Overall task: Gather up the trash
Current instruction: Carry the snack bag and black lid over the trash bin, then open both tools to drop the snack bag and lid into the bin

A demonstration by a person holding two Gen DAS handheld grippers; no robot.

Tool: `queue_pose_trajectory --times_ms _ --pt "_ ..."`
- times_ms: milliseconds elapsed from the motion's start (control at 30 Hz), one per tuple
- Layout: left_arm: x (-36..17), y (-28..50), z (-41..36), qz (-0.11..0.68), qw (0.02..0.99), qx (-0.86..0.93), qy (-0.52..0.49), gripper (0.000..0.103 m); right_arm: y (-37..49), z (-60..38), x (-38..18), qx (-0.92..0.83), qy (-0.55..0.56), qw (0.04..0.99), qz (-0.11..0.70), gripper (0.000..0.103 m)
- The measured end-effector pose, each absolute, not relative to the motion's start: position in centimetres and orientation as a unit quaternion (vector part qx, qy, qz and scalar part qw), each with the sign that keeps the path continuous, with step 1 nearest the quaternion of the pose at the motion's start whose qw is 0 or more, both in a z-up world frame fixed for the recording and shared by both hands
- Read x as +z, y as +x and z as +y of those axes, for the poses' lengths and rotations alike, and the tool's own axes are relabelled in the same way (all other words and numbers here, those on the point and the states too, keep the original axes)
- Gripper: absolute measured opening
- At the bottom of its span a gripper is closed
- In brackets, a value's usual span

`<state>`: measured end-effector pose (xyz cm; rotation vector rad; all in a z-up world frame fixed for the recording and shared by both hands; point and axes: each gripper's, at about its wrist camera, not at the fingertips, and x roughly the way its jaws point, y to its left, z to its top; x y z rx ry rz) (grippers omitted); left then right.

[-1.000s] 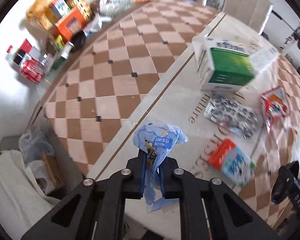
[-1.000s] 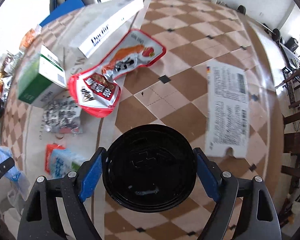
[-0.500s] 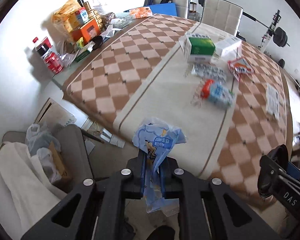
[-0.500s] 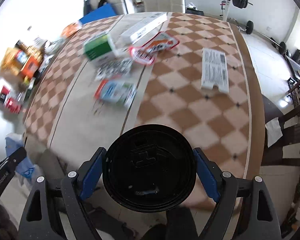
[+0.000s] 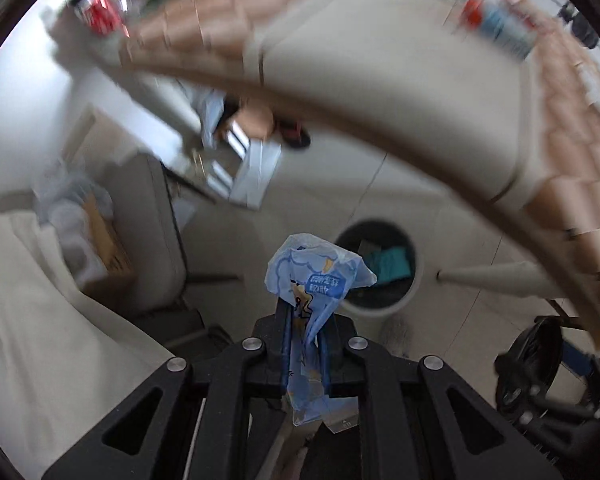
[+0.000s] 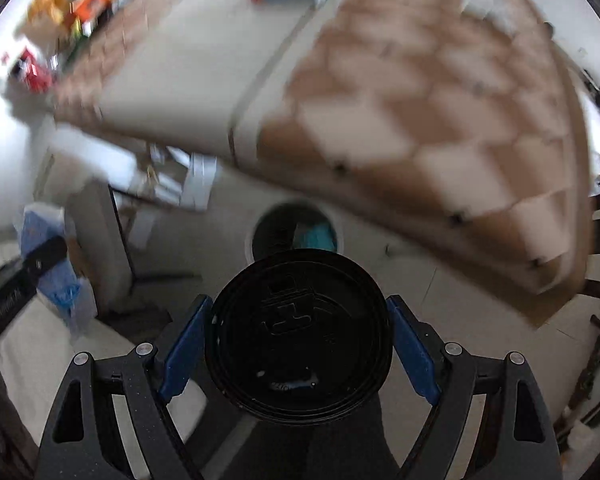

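My left gripper (image 5: 305,322) is shut on a crumpled light-blue plastic wrapper (image 5: 314,276), which sticks up between the blue pads. Just beyond it on the floor stands a round white trash bin (image 5: 380,312) with teal and dark items inside. My right gripper (image 6: 298,334) is closed on a cup with a black round lid (image 6: 298,336), its blue pads against both sides. The same bin (image 6: 252,236) lies directly past the lid in the right wrist view. The left gripper with the wrapper (image 6: 56,272) shows at the far left there.
The checkered tablecloth's edge (image 5: 420,132) overhangs above the bin, with blurred trash (image 5: 496,20) still on the table. A grey chair (image 5: 156,216) with bags and a cardboard box stands left. A table leg (image 5: 496,276) runs beside the bin. White cloth (image 5: 32,320) covers the lower left.
Both grippers have swung off the table top and down over the floor; the trash bin has come into view beneath them. Both grips are unchanged.
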<state>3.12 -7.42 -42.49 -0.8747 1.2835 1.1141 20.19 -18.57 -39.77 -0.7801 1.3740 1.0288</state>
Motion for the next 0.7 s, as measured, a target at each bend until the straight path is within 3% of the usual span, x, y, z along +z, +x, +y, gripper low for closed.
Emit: queue_pose_trajectory --times_ms 467,700 --pt "-67.5 5.9 -1.8 0.557 0.536 0.368 -0.516 0.009 21.0 -15.6 -64.9 0.409 -0.394 0.557 0.606 0.087" --pt "-72.7 8.5 -0.5 0.554 0.542 0.316 -0.548 0.011 22.8 -13.0 -71.7 0.415 -0.402 0.554 0.599 0.087"
